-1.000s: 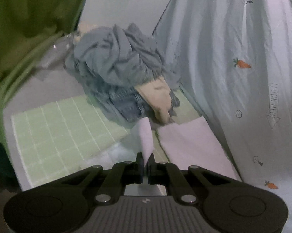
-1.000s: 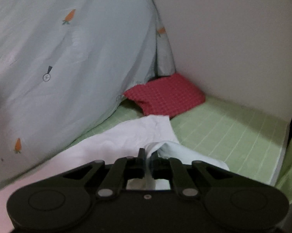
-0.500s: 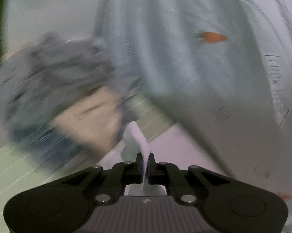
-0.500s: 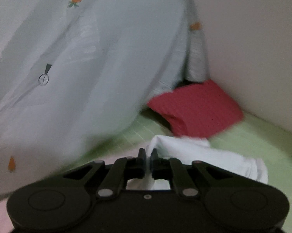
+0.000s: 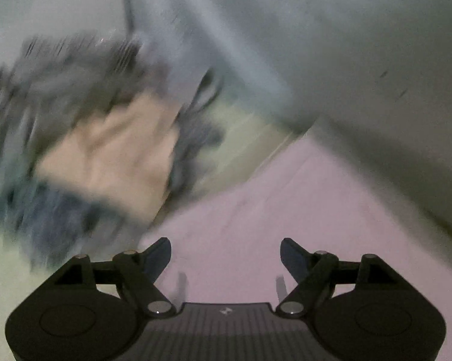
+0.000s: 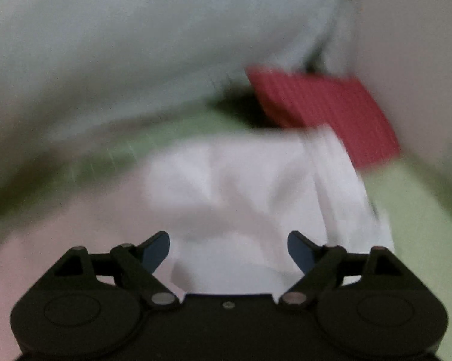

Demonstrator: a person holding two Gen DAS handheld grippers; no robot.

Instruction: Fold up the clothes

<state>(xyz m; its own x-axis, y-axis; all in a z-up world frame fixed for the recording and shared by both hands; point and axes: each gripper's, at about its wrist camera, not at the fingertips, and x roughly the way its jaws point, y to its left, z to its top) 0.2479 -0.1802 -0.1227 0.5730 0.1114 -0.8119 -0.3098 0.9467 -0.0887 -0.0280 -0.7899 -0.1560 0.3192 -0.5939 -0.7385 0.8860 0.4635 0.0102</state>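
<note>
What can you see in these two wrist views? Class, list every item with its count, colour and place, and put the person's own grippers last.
Pale pink-white cloth garment: one, lying on the bed below both grippers.
Heap of unfolded clothes: one, grey, beige and denim blue, left wrist view, blurred.
Red textured cushion: one, by the wall.
Pale blue quilt: one, piled behind the garment.
Green checked bed sheet: one, under everything.
Left gripper: black, jaws opening, nothing between.
Right gripper: black, jaws opening, nothing gripped.

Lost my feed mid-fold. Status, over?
Left gripper and right gripper opening, nothing pinched. White garment lies on the bed beneath both. Clothes pile left, red pillow ahead; neither blocking.
</note>
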